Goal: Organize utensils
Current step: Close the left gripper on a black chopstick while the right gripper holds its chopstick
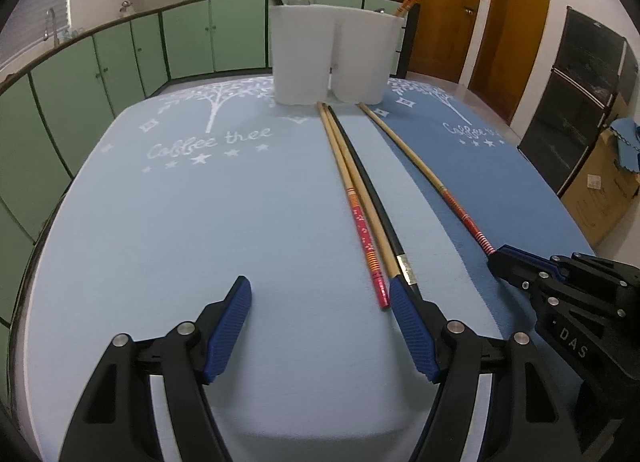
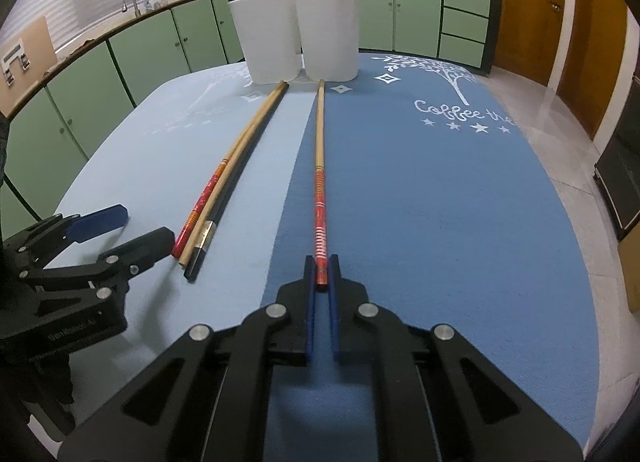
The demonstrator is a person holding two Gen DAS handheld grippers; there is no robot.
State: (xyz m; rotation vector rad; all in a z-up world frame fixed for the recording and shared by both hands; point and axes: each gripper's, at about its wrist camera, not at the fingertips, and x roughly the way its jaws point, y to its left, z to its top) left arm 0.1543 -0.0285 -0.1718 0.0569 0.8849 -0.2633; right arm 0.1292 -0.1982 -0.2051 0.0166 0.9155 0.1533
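My left tongs (image 1: pixel 320 304) hang spread, three chopsticks (image 1: pixel 362 197) just right of their gap. My right tongs (image 2: pixel 322 274) pinch the lone chopstick's (image 2: pixel 319 165) red end; I'd lift it level toward the white holder (image 2: pixel 298 33) straight ahead.

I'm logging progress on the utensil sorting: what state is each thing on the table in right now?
Left hand-held gripper: open, holding nothing.
Right hand-held gripper: shut on the lone red-patterned chopstick.
Lone red-patterned chopstick: lying flat on the dark blue mat, gripped at its decorated end.
Three chopsticks: lying loose together on the light blue mat.
White holder: upright, two compartments, chopsticks in each.
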